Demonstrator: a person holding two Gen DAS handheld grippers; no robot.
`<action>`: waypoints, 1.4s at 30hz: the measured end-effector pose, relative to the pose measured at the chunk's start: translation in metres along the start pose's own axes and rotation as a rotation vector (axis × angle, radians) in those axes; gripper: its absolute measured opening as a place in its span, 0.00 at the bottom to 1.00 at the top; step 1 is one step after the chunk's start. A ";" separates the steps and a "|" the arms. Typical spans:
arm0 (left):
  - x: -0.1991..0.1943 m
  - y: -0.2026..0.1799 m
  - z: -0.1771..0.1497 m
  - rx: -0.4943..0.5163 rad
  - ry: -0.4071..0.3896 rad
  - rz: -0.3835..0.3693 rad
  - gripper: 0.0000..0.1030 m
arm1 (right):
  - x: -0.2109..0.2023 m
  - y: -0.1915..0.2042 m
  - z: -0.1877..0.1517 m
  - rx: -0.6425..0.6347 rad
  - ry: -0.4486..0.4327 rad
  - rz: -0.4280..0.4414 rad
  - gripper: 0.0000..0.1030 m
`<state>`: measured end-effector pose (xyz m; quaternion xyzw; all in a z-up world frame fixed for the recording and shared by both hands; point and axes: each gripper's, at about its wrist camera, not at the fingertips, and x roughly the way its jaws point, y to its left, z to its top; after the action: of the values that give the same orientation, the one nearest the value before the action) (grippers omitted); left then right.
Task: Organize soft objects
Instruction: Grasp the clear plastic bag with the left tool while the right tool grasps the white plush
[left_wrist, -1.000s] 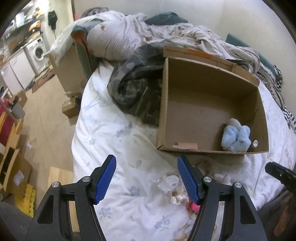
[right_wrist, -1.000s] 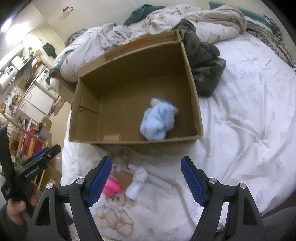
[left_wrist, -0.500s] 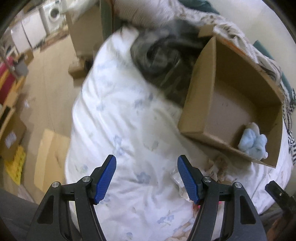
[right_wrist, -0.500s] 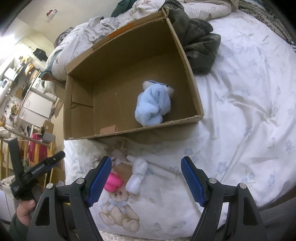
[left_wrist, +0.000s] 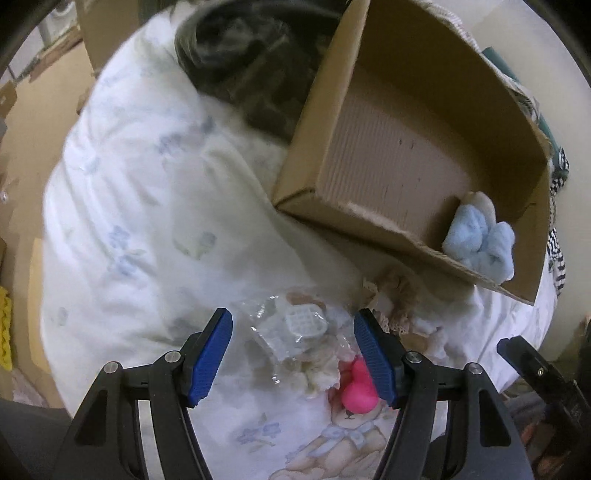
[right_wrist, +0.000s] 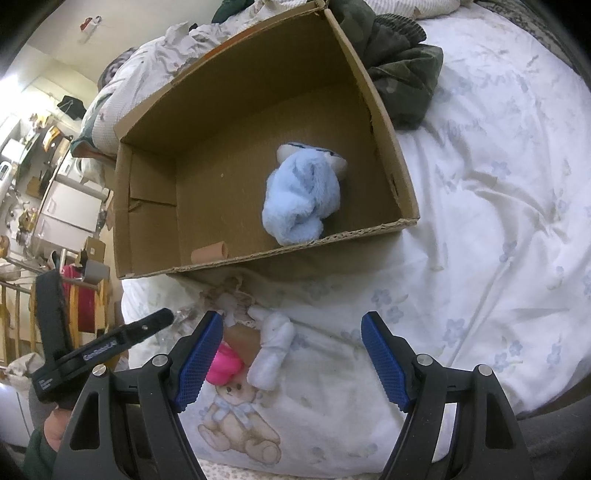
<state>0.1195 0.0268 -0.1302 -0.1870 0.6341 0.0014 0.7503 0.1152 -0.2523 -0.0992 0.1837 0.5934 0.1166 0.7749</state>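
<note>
An open cardboard box (right_wrist: 391, 173) lies on the bed with a light blue plush toy (right_wrist: 303, 195) inside; it also shows in the left wrist view (left_wrist: 480, 240). In front of the box lie a pink soft toy (left_wrist: 356, 391), a white rolled cloth (right_wrist: 273, 350) and a clear plastic packet with a white waffle-like piece (left_wrist: 304, 321). My left gripper (left_wrist: 293, 354) is open and empty just above the packet. My right gripper (right_wrist: 291, 356) is open and empty above the white cloth and the pink toy (right_wrist: 221, 363).
A dark camouflage garment (right_wrist: 399, 70) lies beside the box. A small tan roll (right_wrist: 210, 253) sits in the box's near corner. The white floral bedsheet (right_wrist: 498, 221) stretches to the right. The floor and cardboard (left_wrist: 22, 110) lie off the bed's left edge.
My left gripper has swung down and right toward the items in front of the box, with the packet now between its fingers. My right gripper has moved slightly closer to the bed.
</note>
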 end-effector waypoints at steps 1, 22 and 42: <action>0.004 0.001 0.001 -0.011 0.014 -0.007 0.63 | 0.001 0.001 0.000 -0.003 0.002 -0.002 0.79; -0.055 0.011 0.002 -0.003 -0.159 0.011 0.23 | 0.032 -0.003 -0.005 0.060 0.141 0.100 0.68; -0.055 0.005 -0.005 0.050 -0.177 0.041 0.23 | 0.045 0.011 -0.002 0.000 0.130 0.046 0.26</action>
<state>0.1025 0.0425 -0.0795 -0.1542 0.5690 0.0176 0.8076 0.1258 -0.2237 -0.1346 0.1894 0.6380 0.1461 0.7320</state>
